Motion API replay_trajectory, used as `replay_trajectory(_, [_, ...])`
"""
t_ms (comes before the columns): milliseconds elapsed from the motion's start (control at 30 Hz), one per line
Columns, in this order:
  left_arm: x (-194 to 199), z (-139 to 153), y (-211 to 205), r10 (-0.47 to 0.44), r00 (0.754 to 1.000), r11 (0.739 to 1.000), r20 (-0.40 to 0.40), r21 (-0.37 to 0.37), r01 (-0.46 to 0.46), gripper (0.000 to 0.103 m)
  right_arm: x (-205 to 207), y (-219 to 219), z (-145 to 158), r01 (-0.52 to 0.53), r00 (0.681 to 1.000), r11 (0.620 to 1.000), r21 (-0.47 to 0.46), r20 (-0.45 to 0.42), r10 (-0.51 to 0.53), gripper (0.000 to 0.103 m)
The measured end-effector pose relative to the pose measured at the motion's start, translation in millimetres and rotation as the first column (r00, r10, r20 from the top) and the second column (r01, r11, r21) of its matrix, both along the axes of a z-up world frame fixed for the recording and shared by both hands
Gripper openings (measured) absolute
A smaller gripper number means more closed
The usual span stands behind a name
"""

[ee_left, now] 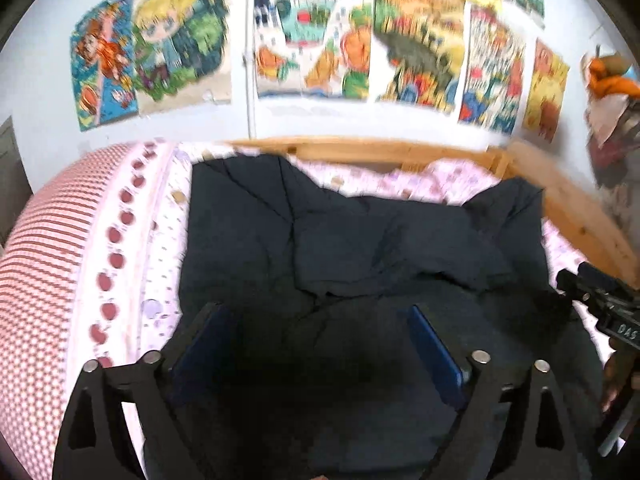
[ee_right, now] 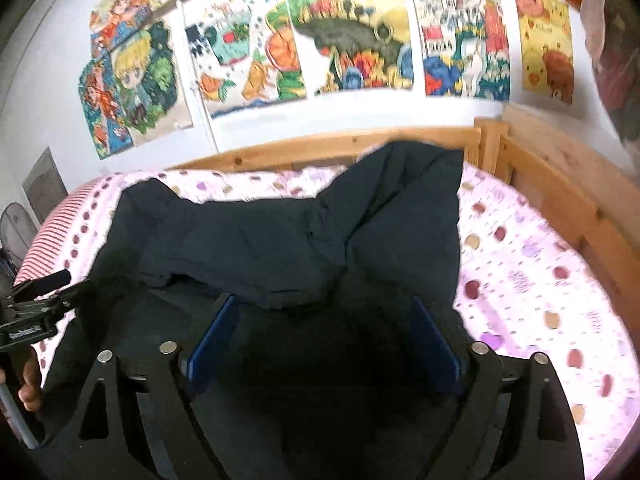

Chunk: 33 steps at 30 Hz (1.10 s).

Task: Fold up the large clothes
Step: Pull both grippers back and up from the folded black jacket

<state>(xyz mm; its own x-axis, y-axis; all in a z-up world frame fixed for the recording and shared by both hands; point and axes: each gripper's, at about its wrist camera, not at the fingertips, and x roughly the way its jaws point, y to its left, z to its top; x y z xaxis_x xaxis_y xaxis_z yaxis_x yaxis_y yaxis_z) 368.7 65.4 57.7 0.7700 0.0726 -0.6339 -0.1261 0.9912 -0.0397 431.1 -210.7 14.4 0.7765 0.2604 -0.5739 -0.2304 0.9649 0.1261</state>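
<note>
While the dark garment (ee_left: 360, 240) lies on the bed (ee_right: 540, 260), both hand-held grippers (ee_left: 320, 320) (ee_right: 324, 312) gape, gripping nothing.

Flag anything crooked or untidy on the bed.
The dark navy garment lies rumpled on the pink dotted bedsheet: its folded-over layer is creased and uneven, and one corner rides up against the wooden bed frame. Nothing looks spilled or damaged.

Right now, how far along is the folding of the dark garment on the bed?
Done: one fold, the near part of the dark garment laid back over itself on the pink sheet. In hand: nothing; the left gripper and right gripper are open, pads clear of cloth. Left: its far corners still stick out unevenly.
</note>
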Motion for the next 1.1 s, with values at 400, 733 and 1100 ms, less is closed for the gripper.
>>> replay_trajectory(400, [-108.5,60.5,-10.6,0.014,0.991,1.000,0.136,-0.015,-0.012,0.103,-112.4,-2.6,68.8,-0.063,0.997,0.992,-0.108,0.030,0.066,0.090])
replay_trajectory(733, [-197.7,69.6,-33.6,-0.041,0.970,0.998,0.238,0.047,0.030,0.103,-211.3,-7.4,93.8,-0.114,0.983,0.987,-0.110,0.133,0.128,0.091])
replay_trajectory(1100, [-249.6,55.2,-54.7,-0.090,0.957,0.984,0.275,0.172,0.042,0.103,-261.7,-0.9,76.0,-0.177,0.962,0.973,-0.149,0.184,0.203,0.094])
